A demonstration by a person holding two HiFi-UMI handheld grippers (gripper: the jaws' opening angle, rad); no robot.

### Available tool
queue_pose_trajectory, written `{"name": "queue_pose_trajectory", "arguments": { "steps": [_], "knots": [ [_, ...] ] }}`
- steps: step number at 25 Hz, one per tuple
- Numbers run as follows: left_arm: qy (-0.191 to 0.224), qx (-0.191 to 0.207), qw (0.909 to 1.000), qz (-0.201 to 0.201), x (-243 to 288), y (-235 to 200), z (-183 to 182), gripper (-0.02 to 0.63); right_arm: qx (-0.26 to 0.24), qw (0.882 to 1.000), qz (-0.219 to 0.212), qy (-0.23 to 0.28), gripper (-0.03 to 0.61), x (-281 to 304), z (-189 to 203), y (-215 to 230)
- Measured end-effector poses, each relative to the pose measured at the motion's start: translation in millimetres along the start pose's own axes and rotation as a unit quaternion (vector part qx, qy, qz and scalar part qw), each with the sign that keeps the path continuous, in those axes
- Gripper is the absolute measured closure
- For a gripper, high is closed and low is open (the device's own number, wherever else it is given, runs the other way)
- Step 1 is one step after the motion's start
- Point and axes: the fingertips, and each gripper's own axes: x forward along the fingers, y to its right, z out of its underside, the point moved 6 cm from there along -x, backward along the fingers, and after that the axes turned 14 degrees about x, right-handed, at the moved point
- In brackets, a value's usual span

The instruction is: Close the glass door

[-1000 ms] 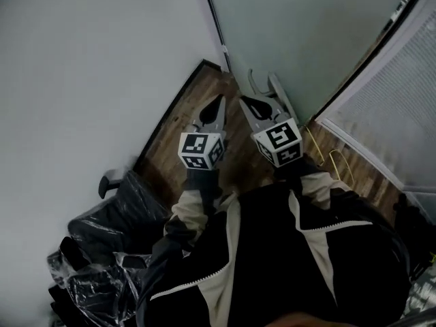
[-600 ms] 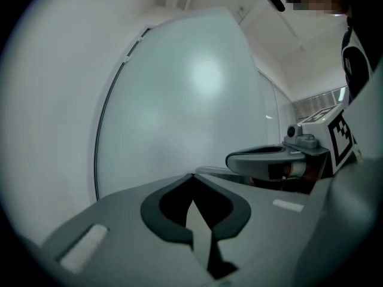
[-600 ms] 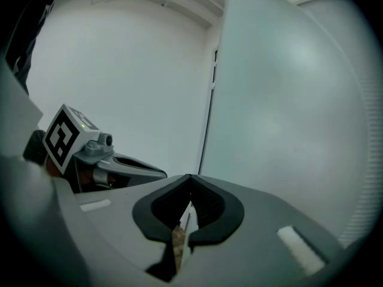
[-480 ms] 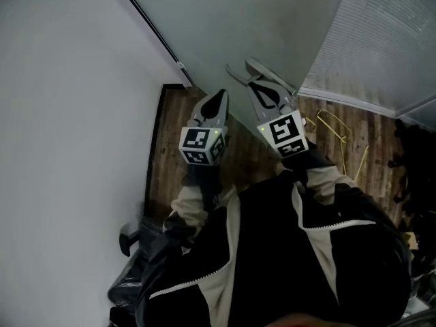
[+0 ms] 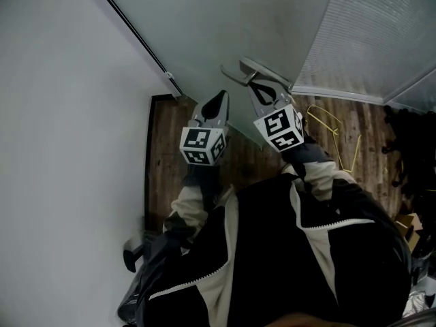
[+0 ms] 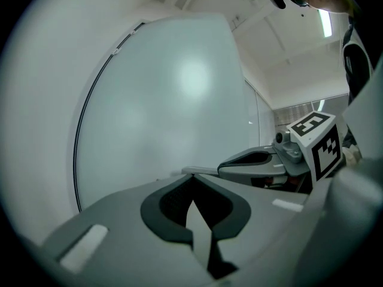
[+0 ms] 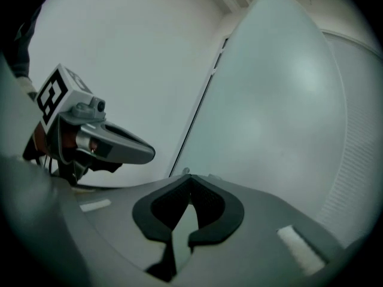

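Left gripper (image 5: 218, 99) and right gripper (image 5: 235, 67) now turned to face pale frosted glass door (image 5: 238, 26), close ahead beside white wall (image 5: 61, 114). Both jaws pressed together, holding nothing. Closing push looks next.

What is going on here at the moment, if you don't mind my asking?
A person stands facing a frosted glass door, with a gripper in each hand. The left gripper and the right gripper are both shut and empty, held side by side and pointing at the door. Whether either one touches the glass isn't clear.
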Motion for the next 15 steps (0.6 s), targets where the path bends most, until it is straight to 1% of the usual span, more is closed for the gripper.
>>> {"name": "queue_pose_trajectory", "arguments": {
  "steps": [1, 2, 3, 4, 5, 6, 7, 8, 9, 11, 14, 15],
  "knots": [
    [0.001, -0.001, 1.0000, 0.002, 0.8, 1.0, -1.1, 0.609, -0.035, 0.999, 0.008, -0.012, 0.577, 1.2, -0.5, -0.3],
    [0.003, -0.001, 1.0000, 0.004, 1.6, 2.5, -1.5, 0.609, -0.082, 0.996, 0.017, -0.028, 0.575, 3.4, 0.5, -1.1],
    [0.005, -0.002, 1.0000, 0.006, 2.2, 3.8, -1.1, 0.609, -0.136, 0.989, 0.025, -0.047, 0.574, 7.0, 2.8, -2.5],
    [0.007, -0.004, 0.9999, 0.007, 2.8, 4.3, -0.2, 0.609, -0.191, 0.979, 0.031, -0.069, 0.571, 12.1, 6.0, -4.1],
    [0.008, -0.006, 0.9999, 0.008, 3.4, 4.3, 0.7, 0.609, -0.243, 0.965, 0.034, -0.096, 0.559, 18.6, 10.3, -5.7],
    [0.009, -0.008, 0.9999, 0.009, 3.8, 4.1, 1.5, 0.609, -0.286, 0.949, 0.033, -0.125, 0.515, 25.6, 15.6, -7.4],
    [0.009, -0.009, 0.9999, 0.011, 3.9, 4.2, 2.1, 0.609, -0.320, 0.935, 0.030, -0.151, 0.438, 32.4, 21.1, -9.3],
    [0.010, -0.011, 0.9998, 0.013, 3.7, 4.8, 2.5, 0.609, -0.345, 0.923, 0.027, -0.170, 0.403, 38.2, 25.7, -11.3],
    [0.011, -0.012, 0.9998, 0.014, 3.8, 5.6, 2.6, 0.609, -0.365, 0.913, 0.027, -0.182, 0.391, 43.3, 29.1, -12.9],
    [0.013, -0.014, 0.9997, 0.016, 5.6, 6.4, 2.8, 0.609, -0.397, 0.897, 0.032, -0.194, 0.353, 53.8, 31.6, -14.5],
    [0.016, -0.017, 0.9996, 0.016, 8.5, 5.1, 4.4, 0.609, -0.430, 0.879, 0.040, -0.202, 0.354, 70.2, 33.0, -14.7],
    [0.017, -0.018, 0.9996, 0.016, 8.5, 4.6, 5.3, 0.609, -0.437, 0.875, 0.040, -0.207, 0.366, 73.6, 34.7, -15.0]
  ]
}}
